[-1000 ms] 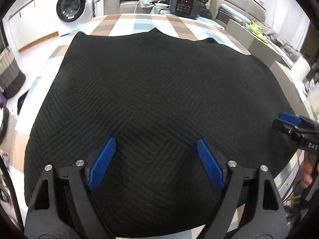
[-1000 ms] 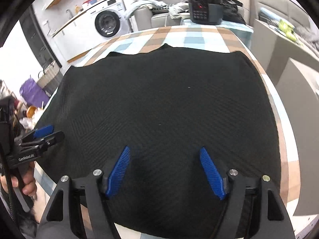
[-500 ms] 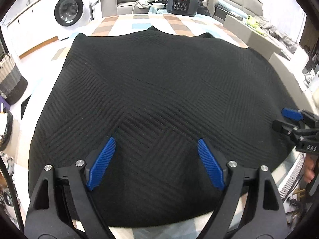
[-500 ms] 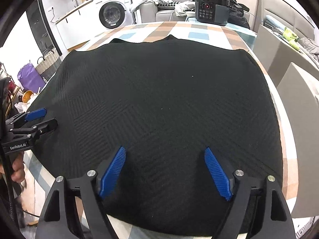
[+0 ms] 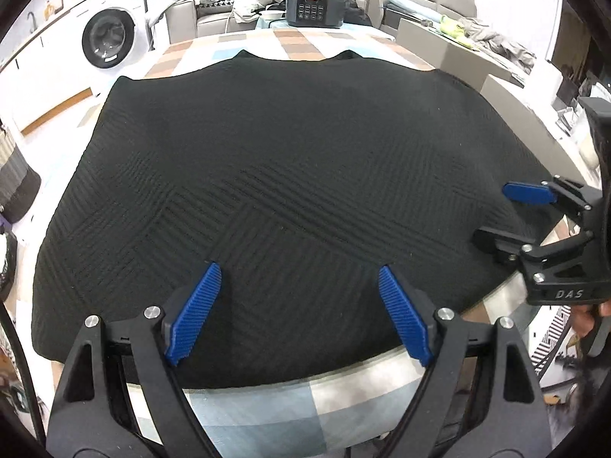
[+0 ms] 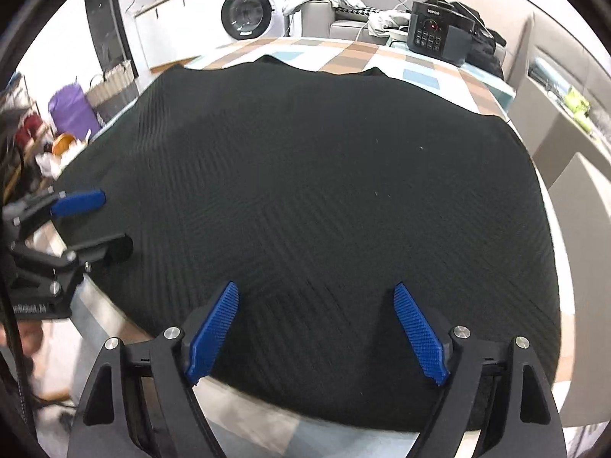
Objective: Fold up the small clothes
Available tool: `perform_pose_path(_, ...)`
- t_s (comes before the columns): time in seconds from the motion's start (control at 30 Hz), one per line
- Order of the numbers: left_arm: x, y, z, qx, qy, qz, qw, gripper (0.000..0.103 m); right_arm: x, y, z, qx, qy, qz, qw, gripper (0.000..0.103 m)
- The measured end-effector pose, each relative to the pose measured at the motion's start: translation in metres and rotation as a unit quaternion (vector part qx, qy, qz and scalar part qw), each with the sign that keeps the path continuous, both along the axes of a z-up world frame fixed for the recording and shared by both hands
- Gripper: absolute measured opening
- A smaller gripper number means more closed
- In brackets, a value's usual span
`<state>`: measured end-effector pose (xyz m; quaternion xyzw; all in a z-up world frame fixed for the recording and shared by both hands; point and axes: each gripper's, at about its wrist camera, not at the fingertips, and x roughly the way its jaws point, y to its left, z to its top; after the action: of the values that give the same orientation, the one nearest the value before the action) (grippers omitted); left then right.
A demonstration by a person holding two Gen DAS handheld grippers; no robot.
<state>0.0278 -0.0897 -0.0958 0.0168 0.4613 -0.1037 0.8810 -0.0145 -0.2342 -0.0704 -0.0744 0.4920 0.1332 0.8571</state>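
A black knit garment [image 5: 290, 152] lies spread flat over a checked tablecloth [image 5: 267, 408], its neckline at the far side. My left gripper [image 5: 299, 278] hangs open just above the near hem on the garment's left part, with nothing between its blue pads. In the right wrist view the garment [image 6: 324, 175] fills the table, and my right gripper [image 6: 317, 294] stands open above the near hem, empty. Each gripper shows in the other's view: the right gripper [image 5: 496, 215] at the garment's right edge, the left gripper [image 6: 110, 225] at its left edge.
A black appliance with buttons [image 5: 315, 2] stands at the table's far end, before a sofa piled with clothes. A washing machine [image 5: 109, 38] is at the back left. Grey boxes [image 5: 431, 45] flank the table's right side. A basket and bags [image 6: 76, 110] sit on the floor at left.
Both views have drawn back toward the near table edge, so the hem and a strip of tablecloth now show. Each gripper reaches further over the garment's side. The right jaws stand wider.
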Motion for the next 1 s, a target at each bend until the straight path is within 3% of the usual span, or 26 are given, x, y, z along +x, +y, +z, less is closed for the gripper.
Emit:
perform_pose_path(0.3, 0.003, -0.001, 0.008, -0.039, 0.003, -0.004, 0.9992, 0.083, -0.008, -0.025, 0.008, 0.037, 0.006, -0.043, 0.998, 0.086)
perform_pose_path(0.47, 0.003, -0.011, 0.001, -0.005, 0.000, -0.022, 0.9998, 0.083, -0.013, -0.014, 0.001, 0.004, -0.016, -0.030, 0.999, 0.085)
perform_pose_path(0.6, 0.002, -0.001, 0.001, -0.021, 0.004, -0.021, 0.9995, 0.083, -0.018, -0.036, 0.002, 0.012, -0.017, -0.059, 0.998, 0.085)
perform_pose_path(0.73, 0.003, 0.008, 0.003, -0.030, 0.013, -0.007, 0.9995, 0.083, -0.031, -0.059, 0.004, 0.026, -0.015, -0.078, 0.997, 0.085)
perform_pose_path(0.93, 0.021, 0.027, 0.014, -0.051, 0.000, 0.028, 0.9983, 0.083, -0.034, -0.055, 0.013, 0.059, -0.020, -0.080, 0.995, 0.085)
perform_pose_path(1.0, 0.031, 0.032, 0.015, -0.040, -0.005, 0.045, 0.9982, 0.083, -0.025, -0.048, 0.011, 0.065, -0.022, -0.080, 0.994, 0.079)
